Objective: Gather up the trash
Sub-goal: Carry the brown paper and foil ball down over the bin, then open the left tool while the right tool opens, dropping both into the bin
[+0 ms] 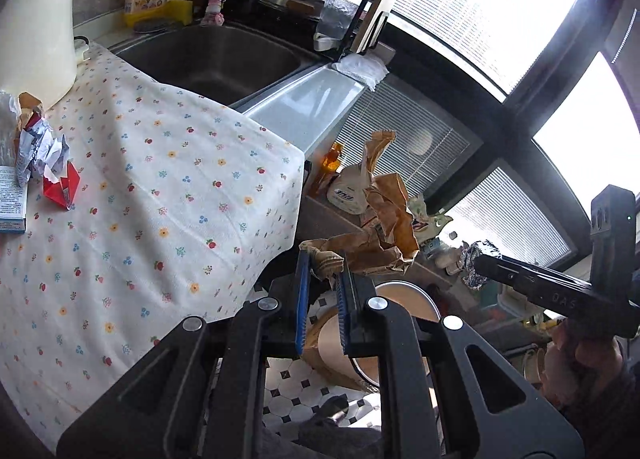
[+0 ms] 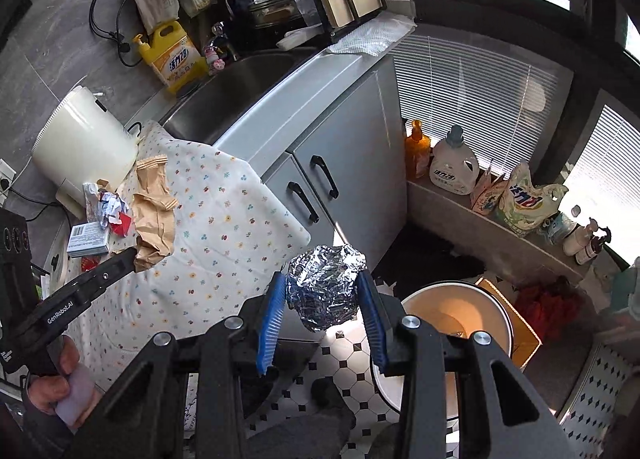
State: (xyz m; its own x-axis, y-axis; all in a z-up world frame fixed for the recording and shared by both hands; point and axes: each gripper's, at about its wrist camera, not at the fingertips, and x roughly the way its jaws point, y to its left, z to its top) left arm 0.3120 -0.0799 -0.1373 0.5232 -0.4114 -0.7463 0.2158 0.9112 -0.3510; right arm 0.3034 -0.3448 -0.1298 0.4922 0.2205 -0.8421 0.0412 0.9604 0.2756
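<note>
Carrying: both grippers are holding trash out past the counter edge, above the floor.
Leftover trash: crumpled wrappers [image 1: 42,155] and a small box [image 2: 87,240] are lying on the floral cloth [image 1: 168,187], near the white kettle [image 2: 84,139].
Left gripper [image 1: 324,271]: its blue pads are pinching one corner of a crumpled brown paper bag [image 1: 384,227]; the rest is sticking up and outward, unsupported.
Paper bag handling: light, soft and floppy, likely to swing or tear at the pinched corner; a hold nearer the crumpled middle would be steadier.
Right gripper [image 2: 322,291]: its jaws are clamping a foil ball [image 2: 326,285] from both sides.
Foil handling: light, easily crushed, probably slippery on its shiny skin; squeezing across its widest part seems best.
Bin [image 2: 456,315]: a round, open pail is sitting on the tiled floor below and to the right.
</note>
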